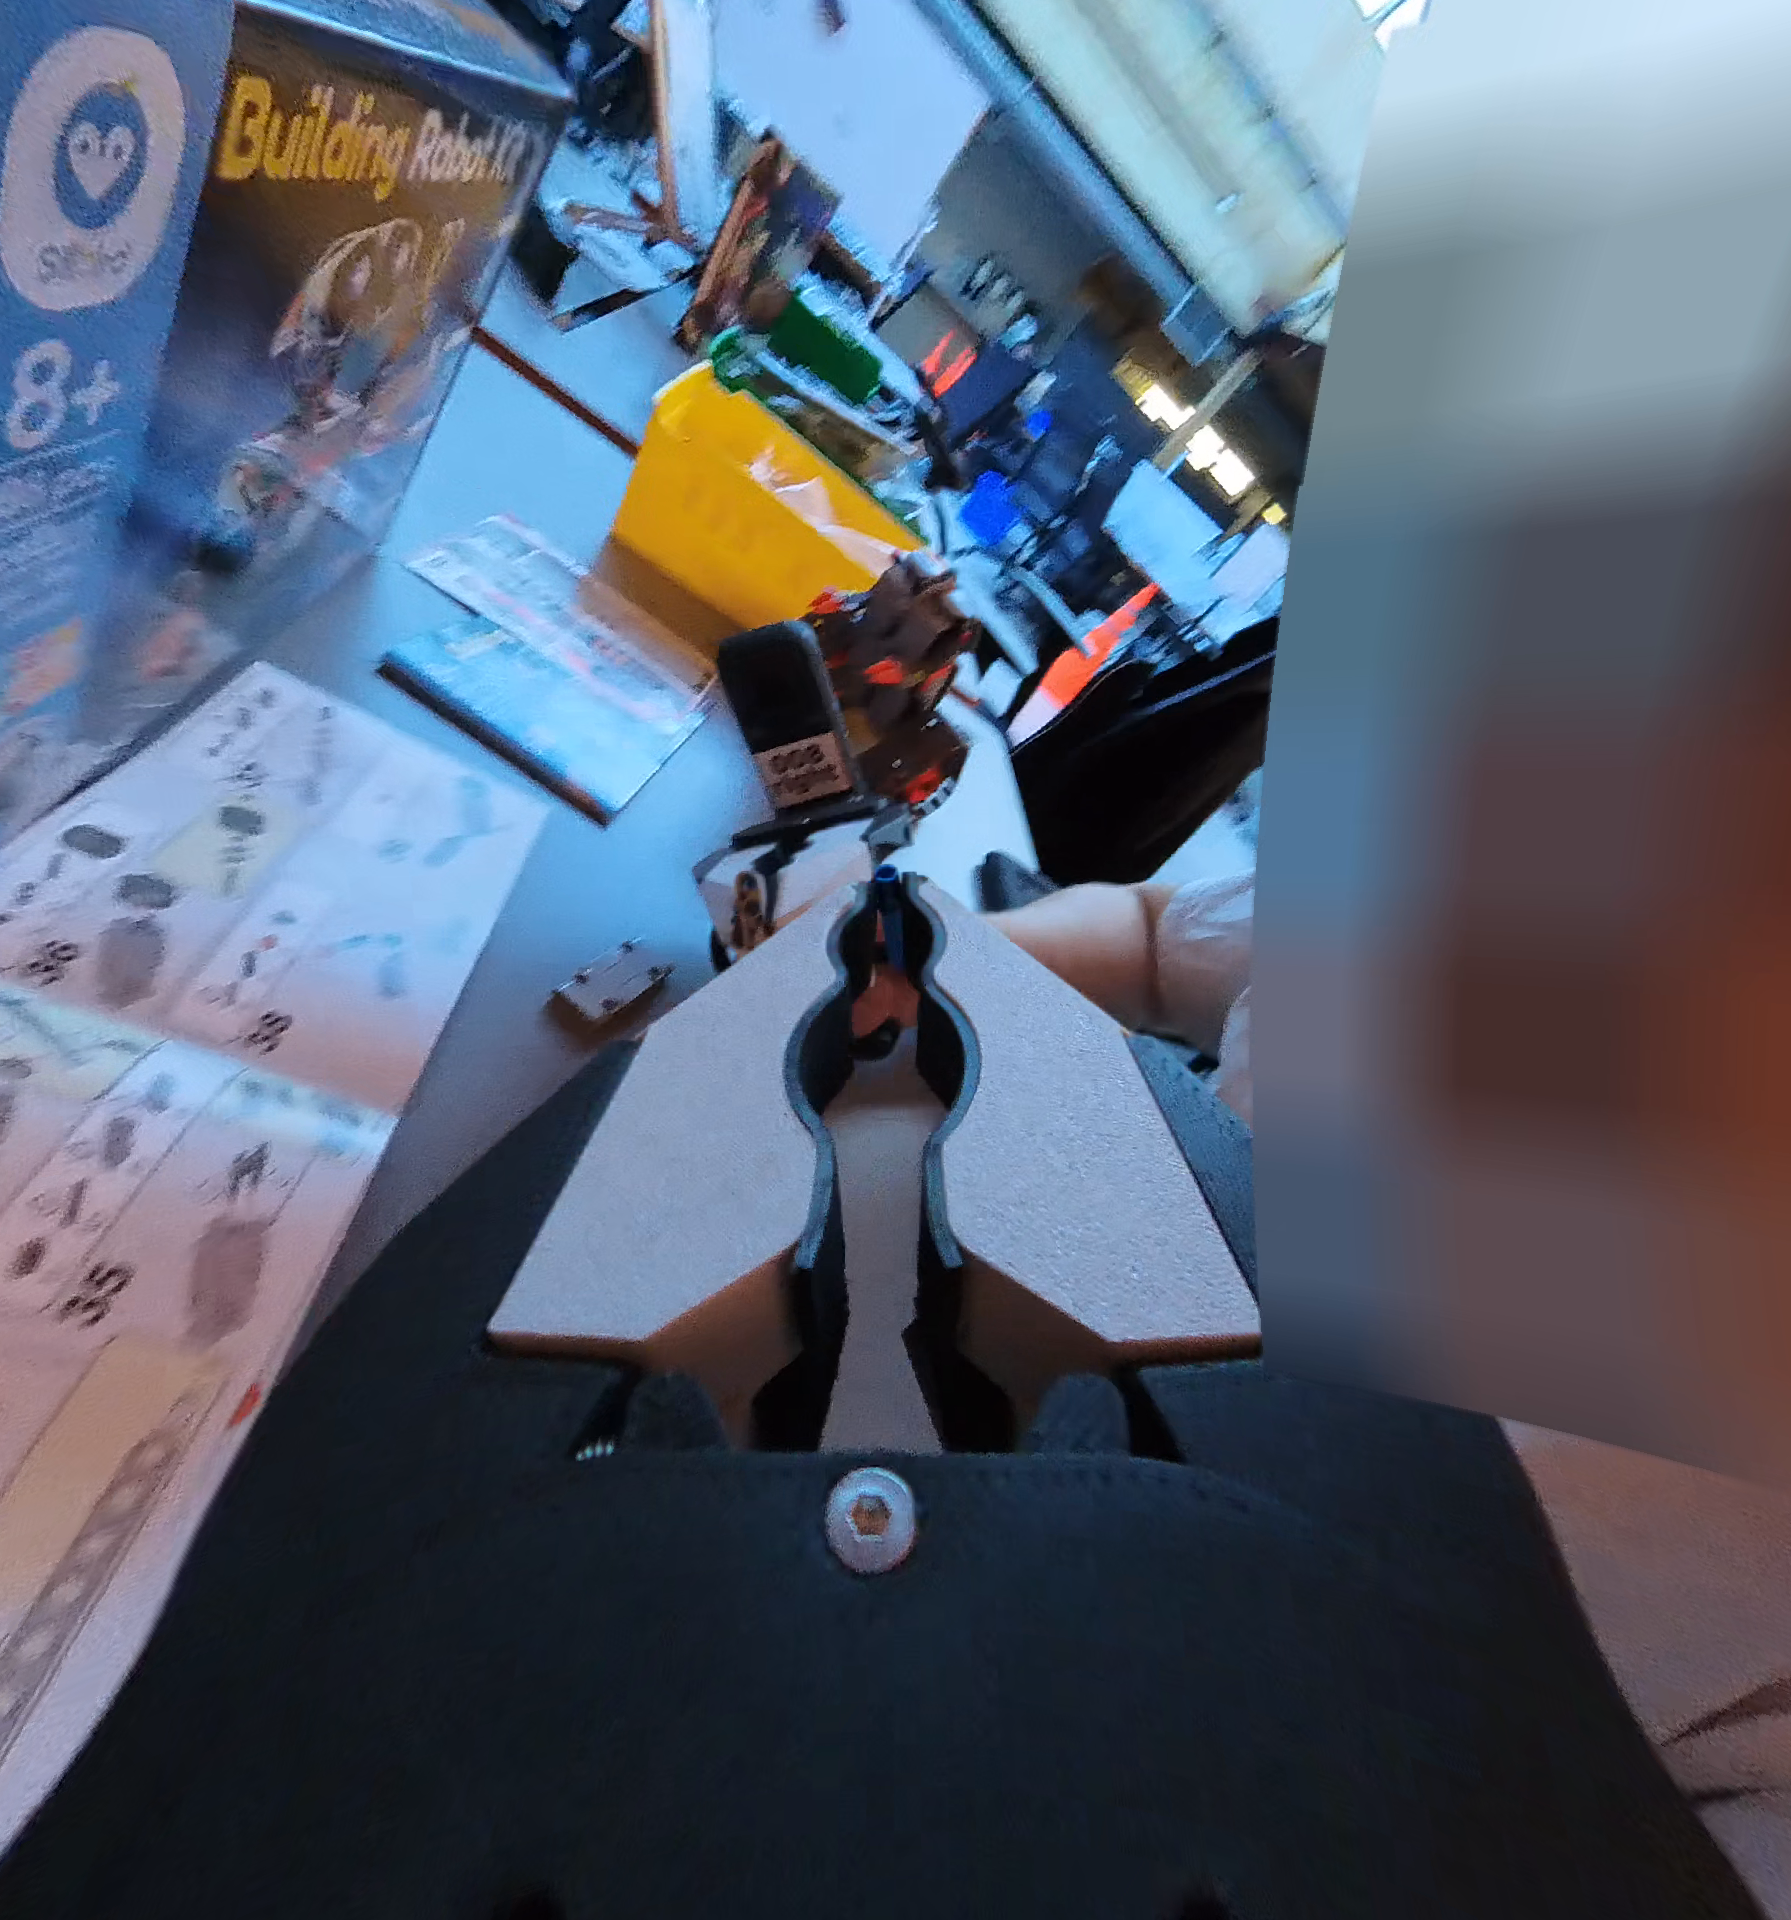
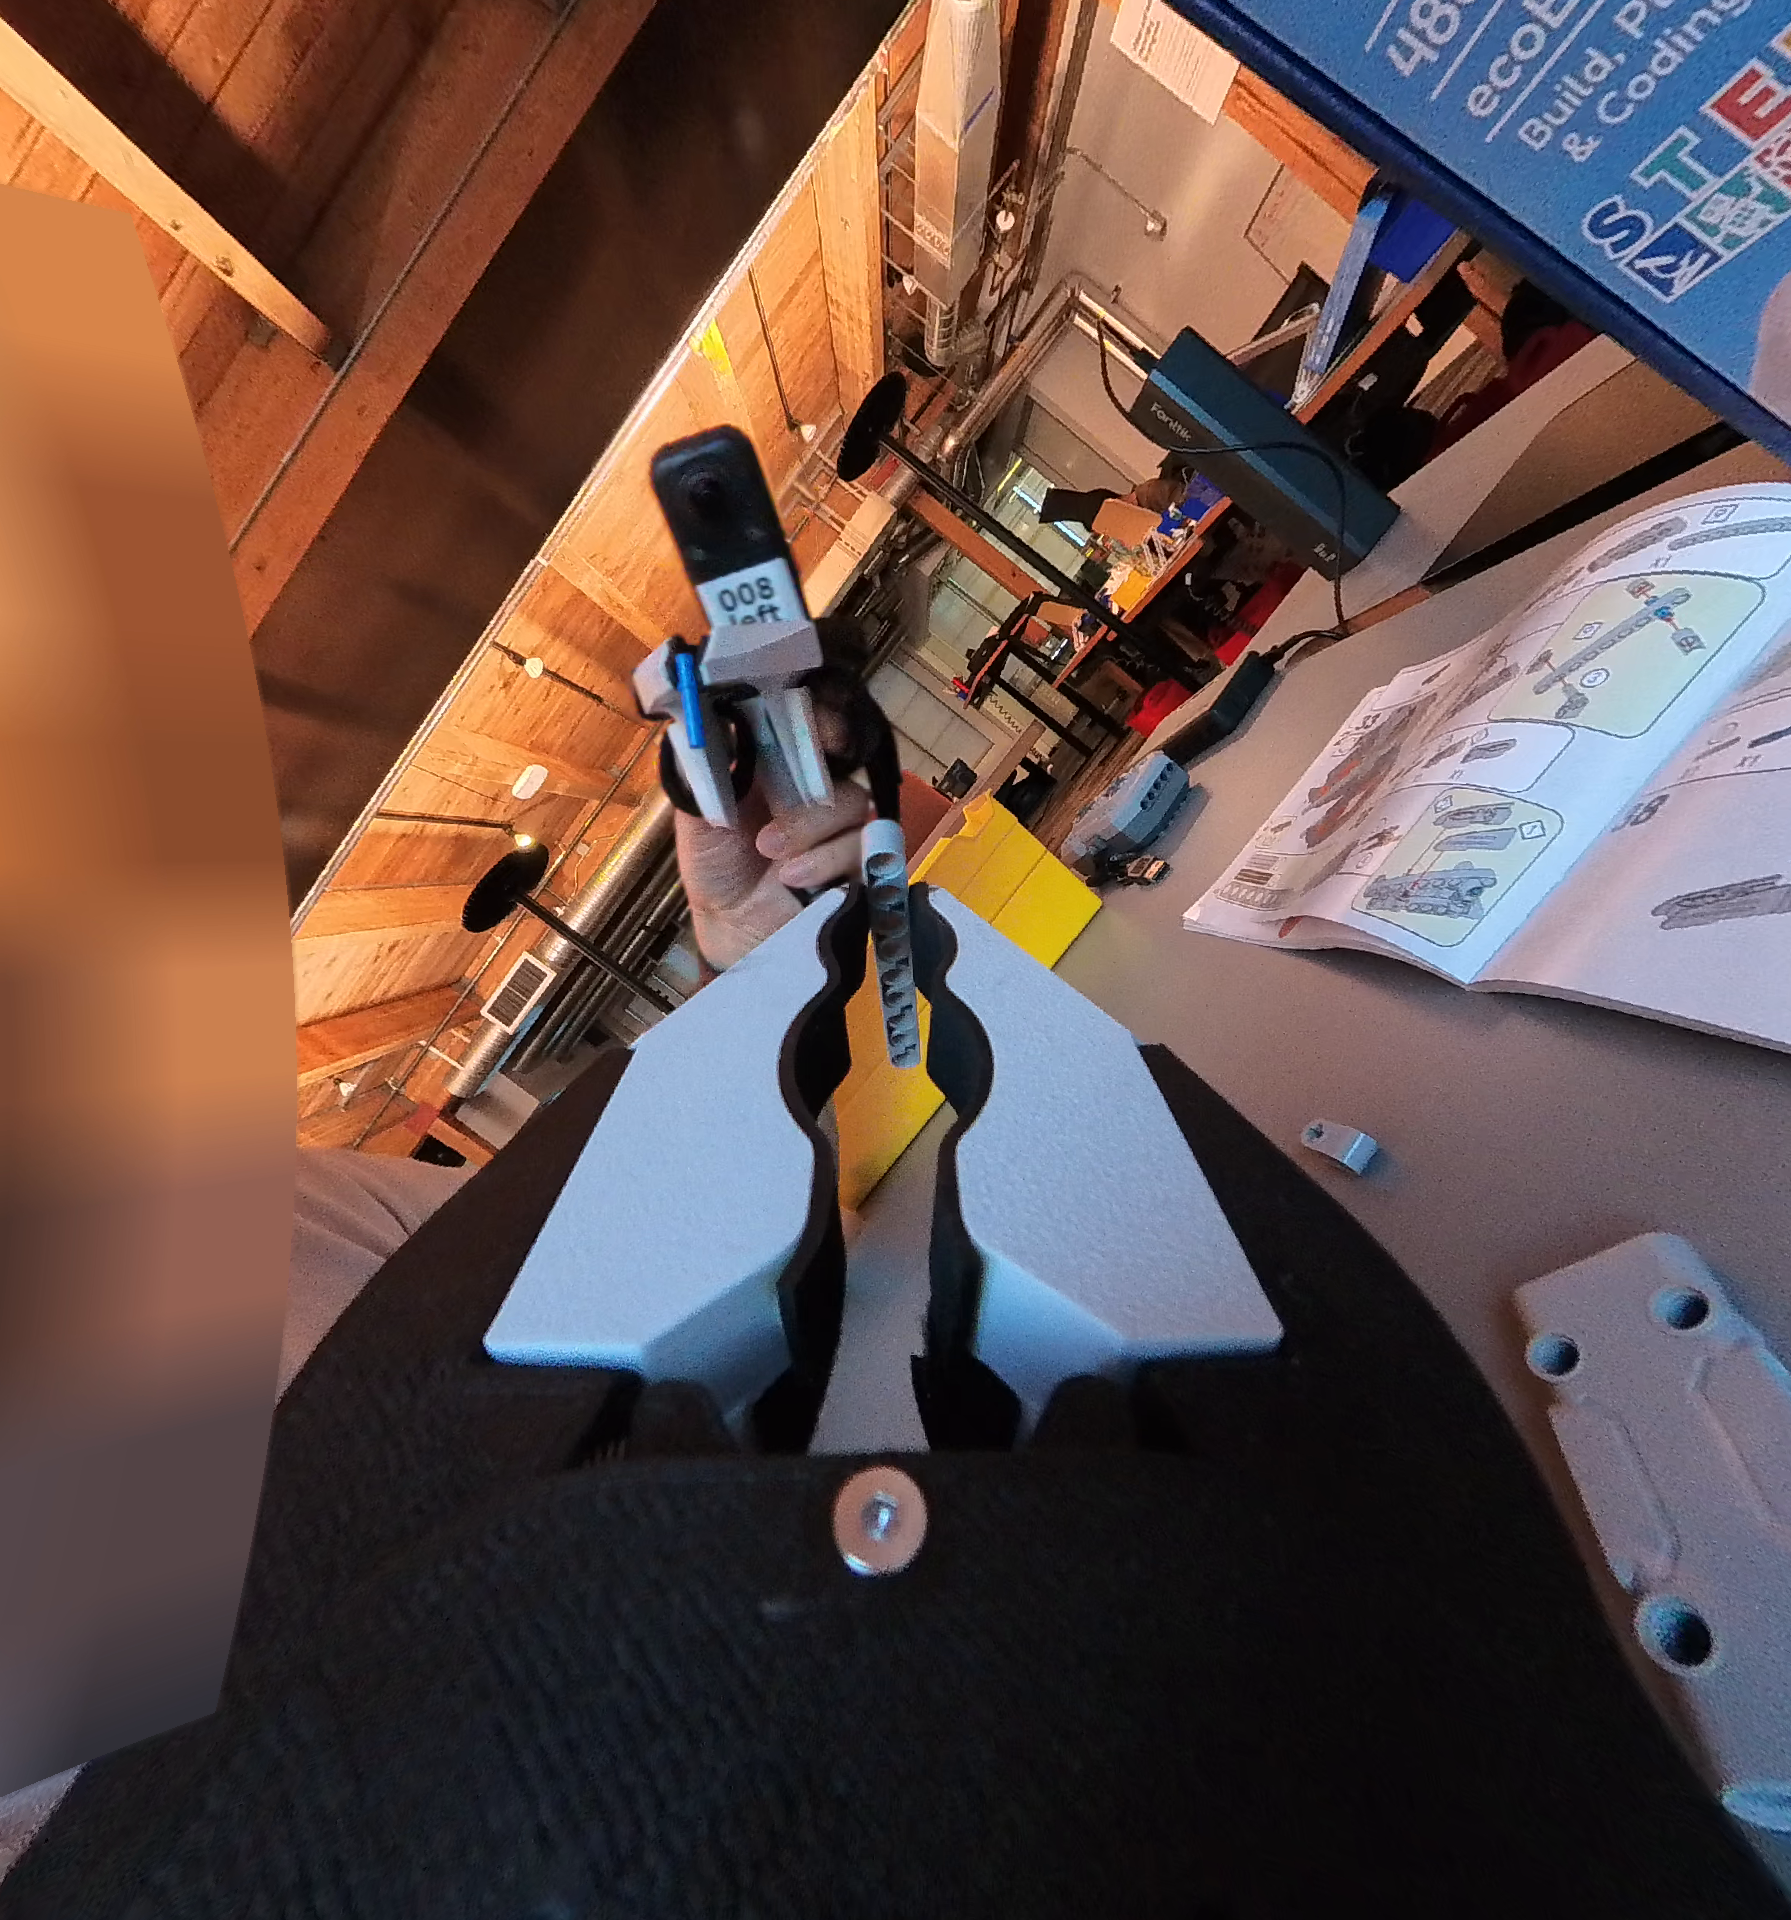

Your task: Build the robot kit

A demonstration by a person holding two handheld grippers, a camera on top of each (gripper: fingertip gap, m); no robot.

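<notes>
Currently: blue kit box (image 1: 122, 416) standing at table's left, instruction booklet (image 2: 1556, 769) open beside it | yellow bin (image 1: 745, 499) farther back | grey plate (image 2: 1701, 1455) flat on table (image 2: 1286, 1091) | right gripper (image 2: 886, 914) clenched on grey holed beam (image 2: 893, 956), lifted | left gripper (image 1: 886, 904) pinching small blue pin (image 1: 886, 909), lifted off the table.

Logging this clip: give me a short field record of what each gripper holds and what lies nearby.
left gripper: shut on a thin blue pin
right gripper: shut on a grey beam with holes
table: open instruction booklet, yellow bin, small grey piece, grey plate
behind: blue kit box
</notes>
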